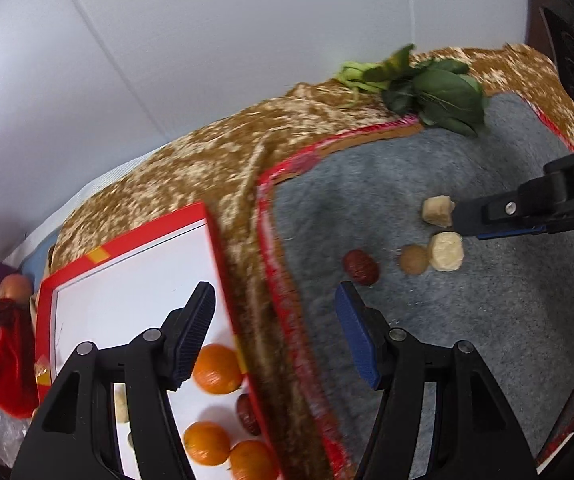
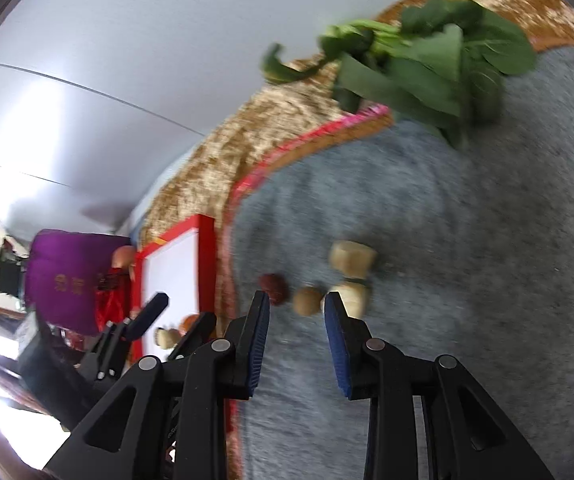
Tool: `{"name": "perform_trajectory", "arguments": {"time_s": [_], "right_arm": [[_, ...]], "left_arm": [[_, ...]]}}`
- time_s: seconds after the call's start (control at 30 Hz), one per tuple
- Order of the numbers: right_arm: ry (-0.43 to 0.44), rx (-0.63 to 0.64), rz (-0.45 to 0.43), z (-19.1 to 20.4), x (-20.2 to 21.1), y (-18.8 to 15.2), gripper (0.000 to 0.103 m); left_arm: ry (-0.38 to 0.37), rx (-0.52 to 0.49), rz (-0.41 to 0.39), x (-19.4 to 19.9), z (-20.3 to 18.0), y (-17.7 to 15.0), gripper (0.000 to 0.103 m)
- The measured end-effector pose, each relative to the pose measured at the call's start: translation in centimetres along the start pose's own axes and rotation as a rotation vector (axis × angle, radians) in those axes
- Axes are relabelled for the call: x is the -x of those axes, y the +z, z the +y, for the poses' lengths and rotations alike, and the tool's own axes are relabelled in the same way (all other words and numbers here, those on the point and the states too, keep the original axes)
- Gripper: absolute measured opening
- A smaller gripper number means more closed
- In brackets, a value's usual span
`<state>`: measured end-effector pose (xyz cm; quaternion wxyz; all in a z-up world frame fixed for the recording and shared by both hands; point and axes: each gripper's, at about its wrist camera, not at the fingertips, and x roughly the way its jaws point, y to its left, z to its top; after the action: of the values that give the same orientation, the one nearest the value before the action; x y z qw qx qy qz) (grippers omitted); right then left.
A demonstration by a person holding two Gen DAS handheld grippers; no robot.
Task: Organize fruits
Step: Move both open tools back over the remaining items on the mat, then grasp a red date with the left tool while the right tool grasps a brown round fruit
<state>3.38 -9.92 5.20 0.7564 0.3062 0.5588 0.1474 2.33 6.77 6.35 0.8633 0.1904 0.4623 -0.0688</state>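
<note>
A fuzzy grey mat (image 1: 467,312), edged in red, is spread over a brown mottled cloth (image 1: 215,160), with a flat red-rimmed white tray (image 1: 135,276) to its left. Leafy greens (image 1: 439,92) are seen at the far edge. On the tray, three round oranges (image 1: 218,369) and a wrinkled red date (image 1: 249,414) are already gathered. Left on the mat are two pale, blocky chunks (image 1: 446,251), a small round brown fruit (image 1: 414,259) and another date (image 1: 361,267). The left gripper (image 1: 275,336) is held wide apart and empty; the right gripper (image 2: 297,346) is likewise parted, nothing clamped. The small round fruit could be nudged and rolled away, being crowded by its neighbours.
</note>
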Motion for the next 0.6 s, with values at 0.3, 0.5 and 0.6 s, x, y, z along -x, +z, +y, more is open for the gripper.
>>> {"name": "perform_trajectory", "arguments": {"time_s": [0.3,0.5,0.6], "right_arm": [[0.001,0.058,0.003,1.3,-1.3,-0.1,0.032],[0.019,0.065,0.001,1.8,-3.0,0.3,0.032],[-0.012,0.078,0.000,2.0,-3.7,0.2,0.032]], "left_arm": [[-0.013,-0.110,0.017,-2.1,-3.4,0.6,0.062],[-0.136,-0.018,0.016,-3.6,-2.5,0.7,0.062],[-0.154,-0.003,0.033,-4.2,-2.2,0.3,0.062]]}}
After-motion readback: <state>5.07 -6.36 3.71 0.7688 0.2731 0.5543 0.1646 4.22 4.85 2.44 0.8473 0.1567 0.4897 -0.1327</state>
